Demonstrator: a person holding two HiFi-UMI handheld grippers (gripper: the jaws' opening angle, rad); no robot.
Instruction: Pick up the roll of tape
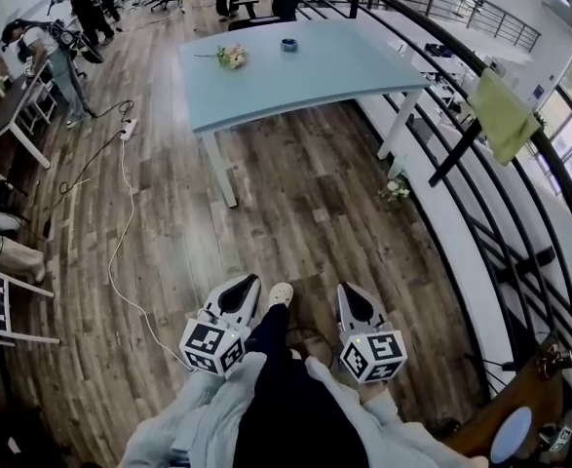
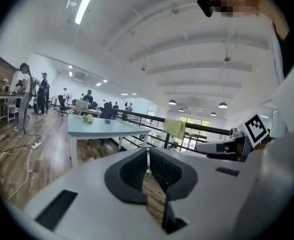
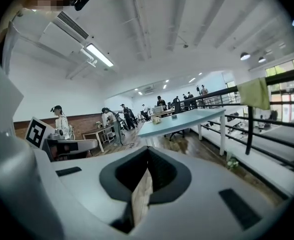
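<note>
Both tongs are pressed together with nothing pinched between them. In the left gripper view, the dark pads of the left tongs meet at their tips, and only wooden floor shows through the narrow slot below the contact line. In the right gripper view, the right tongs are in the same condition, pad tips joined and the slot below showing floor boards.

In the head view, the left tongs and right tongs are held low and close to the person's body, one on each side of a light-coloured shoe. Each points forward and slightly downward. Each gripper carries a marker cube at its rear. The grey sleeves of the person reach to both grippers.

The roll of tape is a small dark blue ring. It lies flat on the light blue worktop, near the far edge, well apart from both tongs. A small bunch of flowers lies on the same worktop, to the left of the roll and apart from it.

Open wooden floor separates the person from the worktop. A white cable runs across the floor on the left to a power strip. A black railing borders the right side, with a green cloth draped over its top rail. A second bunch of flowers lies on the floor at the foot of the railing. Several people stand at the far left.
</note>
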